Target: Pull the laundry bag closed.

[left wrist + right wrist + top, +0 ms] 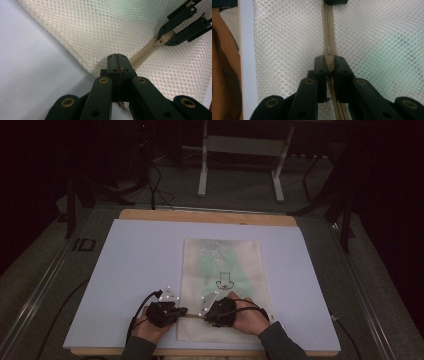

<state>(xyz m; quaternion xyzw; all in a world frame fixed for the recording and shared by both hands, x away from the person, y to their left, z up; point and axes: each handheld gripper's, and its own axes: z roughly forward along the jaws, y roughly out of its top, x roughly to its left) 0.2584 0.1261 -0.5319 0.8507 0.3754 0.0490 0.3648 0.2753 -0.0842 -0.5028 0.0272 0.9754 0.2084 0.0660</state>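
High view: a cream mesh bag [222,287] is seen lying flat on a white sheet [135,270] that covers the wooden table [207,216], with its long axis running away from the person and its near short edge by the person's hands. A green tint and a small black drawing [224,281] show through the mesh, above the grippers. The left gripper [184,310] and the right gripper [206,314] are held over that near edge, tips facing each other.

What is lost there is given by the gripper views. In the left gripper view, the left gripper's jaws are pressed together on the bag's corner, at the end of the beige zipper [143,53], and the right gripper is seen beyond, up the zipper line. In the right gripper view, the zipper is seen running straight ahead along the bag's edge, and the zipper slider [329,61] is pinched between the narrowly set jaws of the right gripper.
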